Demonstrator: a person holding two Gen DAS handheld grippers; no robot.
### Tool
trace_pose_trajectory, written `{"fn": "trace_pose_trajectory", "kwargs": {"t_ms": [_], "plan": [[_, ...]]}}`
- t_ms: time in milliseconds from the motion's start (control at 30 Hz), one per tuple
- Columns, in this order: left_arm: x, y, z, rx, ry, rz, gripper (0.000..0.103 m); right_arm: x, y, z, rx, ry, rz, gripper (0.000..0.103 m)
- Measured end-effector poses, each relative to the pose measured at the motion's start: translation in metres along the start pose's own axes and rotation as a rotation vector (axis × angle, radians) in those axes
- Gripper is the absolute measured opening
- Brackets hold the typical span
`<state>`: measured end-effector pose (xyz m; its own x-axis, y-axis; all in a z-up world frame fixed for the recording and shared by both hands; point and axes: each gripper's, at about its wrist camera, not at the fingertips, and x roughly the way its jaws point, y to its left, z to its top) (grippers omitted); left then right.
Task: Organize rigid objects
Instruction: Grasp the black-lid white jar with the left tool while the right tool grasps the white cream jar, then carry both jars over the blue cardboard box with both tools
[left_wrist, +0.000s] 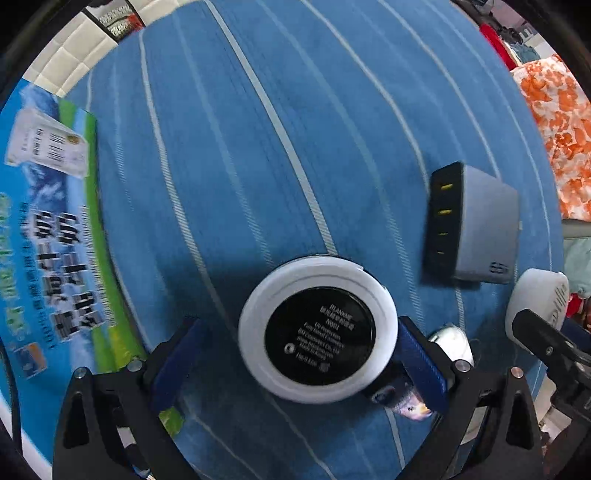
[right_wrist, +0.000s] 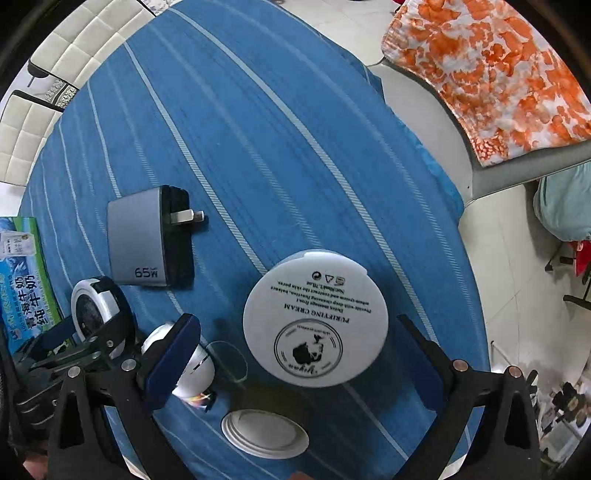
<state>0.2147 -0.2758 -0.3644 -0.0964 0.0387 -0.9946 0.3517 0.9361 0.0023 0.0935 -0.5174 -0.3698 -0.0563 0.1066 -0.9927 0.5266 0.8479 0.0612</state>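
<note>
We see a tabletop draped in a soft blue cloth with thin pale stripes. In the left wrist view, at lower centre, our left gripper has its blue-padded jaws spread around a round compact, a smooth white plastic ring about a glossy black disc with small white print; the right pad touches its rim, the left pad stands just clear, so we cannot tell whether it is truly clamped. To the right lies a boxy grey charger with a black face and yellow-lit ports. A glossy printed milk carton fills the left edge. In the right wrist view, our right gripper holds its jaws wide apart on either side of a flat, round white cream jar with black lettering, neither pad touching it. Below it, at the bottom centre, lies a shallow white lid, and at lower left a shiny rounded white object.
</note>
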Motion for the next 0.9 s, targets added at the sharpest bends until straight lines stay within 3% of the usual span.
{"fn": "trace_pose_trajectory", "kwargs": {"t_ms": [133,233,300,667,900], "plan": [[0.004,-0.003,0.001,-0.008,-0.026,-0.003,0.096,0.008,0.0,0.005,0.016,0.009,-0.003,0.098],[-0.005,-0.006,-0.004,-0.002,-0.069,-0.006,0.075,0.016,-0.002,0.006,0.025,0.017,-0.044,0.079],[-0.009,-0.005,-0.007,-0.002,-0.078,0.001,0.073,0.016,-0.004,0.005,0.031,-0.01,-0.066,0.071],[-0.046,-0.012,-0.045,0.033,-0.196,0.043,0.073,-0.01,0.018,-0.017,-0.089,-0.112,-0.105,0.07],[-0.076,-0.004,-0.083,0.005,-0.255,0.012,0.073,-0.049,0.038,-0.041,-0.156,-0.185,-0.087,0.07]]}}
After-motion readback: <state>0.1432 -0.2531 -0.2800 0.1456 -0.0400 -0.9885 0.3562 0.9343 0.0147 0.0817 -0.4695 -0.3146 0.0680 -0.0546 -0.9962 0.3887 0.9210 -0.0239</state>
